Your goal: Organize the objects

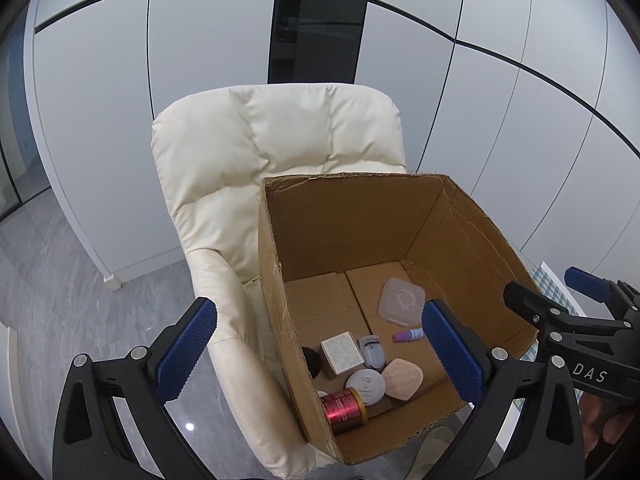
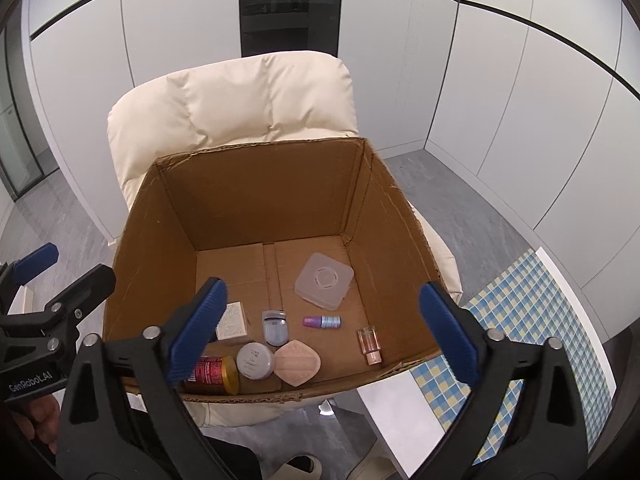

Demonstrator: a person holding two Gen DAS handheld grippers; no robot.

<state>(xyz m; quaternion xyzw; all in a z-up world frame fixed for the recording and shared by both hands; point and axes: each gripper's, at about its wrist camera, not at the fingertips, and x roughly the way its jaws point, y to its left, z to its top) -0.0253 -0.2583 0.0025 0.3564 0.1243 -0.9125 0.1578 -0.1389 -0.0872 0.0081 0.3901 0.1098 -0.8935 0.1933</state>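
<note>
- So, we've got most of the sorting done, judging by what sits in the cardboard box [image 2: 256,200] on the cream armchair [image 2: 240,100].
- We count 8 items on the box floor in the right wrist view, all in the lower half of the frame:
  - clear square case [image 2: 324,283], toward the back, apart from the rest
  - small white carton [image 2: 233,321], partly behind the left pad of our right claw
  - eyelash curler [image 2: 274,326], just beside the carton
  - purple mini bottle [image 2: 322,321], lying on its side
  - small glass bottle [image 2: 370,345], lying near the right wall
  - red canister [image 2: 214,374] with gold cap, on its side at the near wall
  - white round jar [image 2: 255,360], touching or almost touching the canister
  - pink puff [image 2: 297,363], just beside the jar
- A dark round thing [image 1: 312,360] shows at the box's left wall in the left wrist view; we can't tell what it is.
- Right gripper [image 2: 320,320]: jaws wide apart, nothing between the pads, hovering over the box's near edge. Reads to us as a drop just made.
- Left gripper [image 1: 320,356]: jaws also apart and empty, straddling the box's left wall.
- Left to do: unclear. Neither view shows loose items outside the box, only a blue check cloth [image 2: 520,320] at lower right and grey floor.
- Our call: near the end, or between fetches. If more items exist, they're off frame.
</note>
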